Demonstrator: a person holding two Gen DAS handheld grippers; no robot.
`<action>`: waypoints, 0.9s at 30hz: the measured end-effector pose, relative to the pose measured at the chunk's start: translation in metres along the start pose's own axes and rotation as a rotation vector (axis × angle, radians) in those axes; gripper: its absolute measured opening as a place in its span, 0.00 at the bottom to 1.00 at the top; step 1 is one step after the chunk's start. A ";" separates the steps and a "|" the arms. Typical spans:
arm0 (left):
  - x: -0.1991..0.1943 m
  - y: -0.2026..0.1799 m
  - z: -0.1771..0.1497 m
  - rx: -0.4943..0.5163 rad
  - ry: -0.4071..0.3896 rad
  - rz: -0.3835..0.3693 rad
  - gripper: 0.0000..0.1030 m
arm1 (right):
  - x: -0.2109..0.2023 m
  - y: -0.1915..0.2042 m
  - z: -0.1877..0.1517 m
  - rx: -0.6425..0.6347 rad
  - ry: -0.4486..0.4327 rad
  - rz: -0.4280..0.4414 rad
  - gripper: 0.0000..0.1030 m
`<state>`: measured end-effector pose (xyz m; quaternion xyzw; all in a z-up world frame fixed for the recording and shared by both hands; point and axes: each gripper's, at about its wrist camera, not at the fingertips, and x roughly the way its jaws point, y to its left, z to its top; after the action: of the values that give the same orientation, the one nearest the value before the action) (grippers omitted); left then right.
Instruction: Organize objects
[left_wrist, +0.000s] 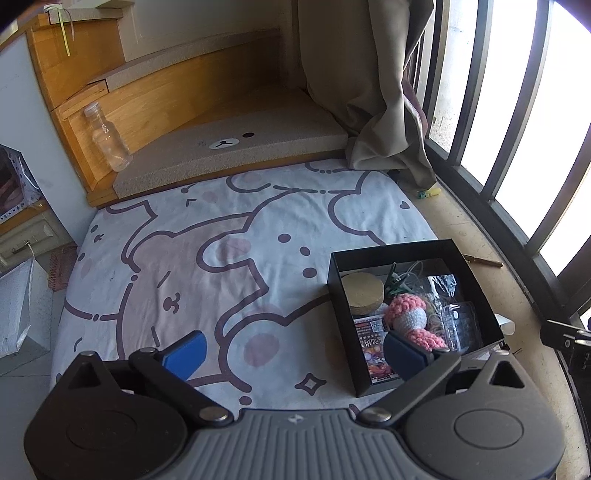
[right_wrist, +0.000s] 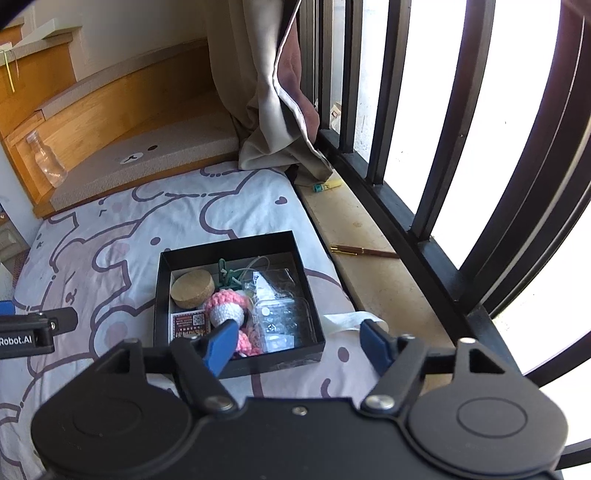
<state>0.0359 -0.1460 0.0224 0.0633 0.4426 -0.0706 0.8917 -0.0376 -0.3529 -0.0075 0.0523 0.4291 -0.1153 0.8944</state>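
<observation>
Your left tongs (left_wrist: 293, 354) gape wide and empty over the bed (left_wrist: 207, 236); your right tongs (right_wrist: 301, 341) stand open, empty, above the black box (right_wrist: 236, 245). A pink crochet toy (right_wrist: 225, 306) lies inside.

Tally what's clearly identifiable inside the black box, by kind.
Cork disc: 1
Pink and white crochet toy: 1
Clear plastic case: 1
Printed card: 1
Total: 4, in the black box; the tangle behind is unclear.
</observation>
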 end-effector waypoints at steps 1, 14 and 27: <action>0.000 0.000 -0.001 0.001 -0.001 0.001 0.99 | 0.000 0.001 -0.001 -0.005 0.001 -0.010 0.78; 0.007 0.007 -0.010 -0.024 0.034 0.012 1.00 | 0.005 0.001 -0.012 -0.011 0.034 -0.053 1.00; 0.010 0.012 -0.015 -0.020 0.056 0.009 1.00 | 0.013 -0.003 -0.015 0.002 0.079 -0.074 1.00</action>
<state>0.0322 -0.1320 0.0057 0.0584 0.4676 -0.0604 0.8799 -0.0419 -0.3550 -0.0273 0.0416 0.4656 -0.1464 0.8718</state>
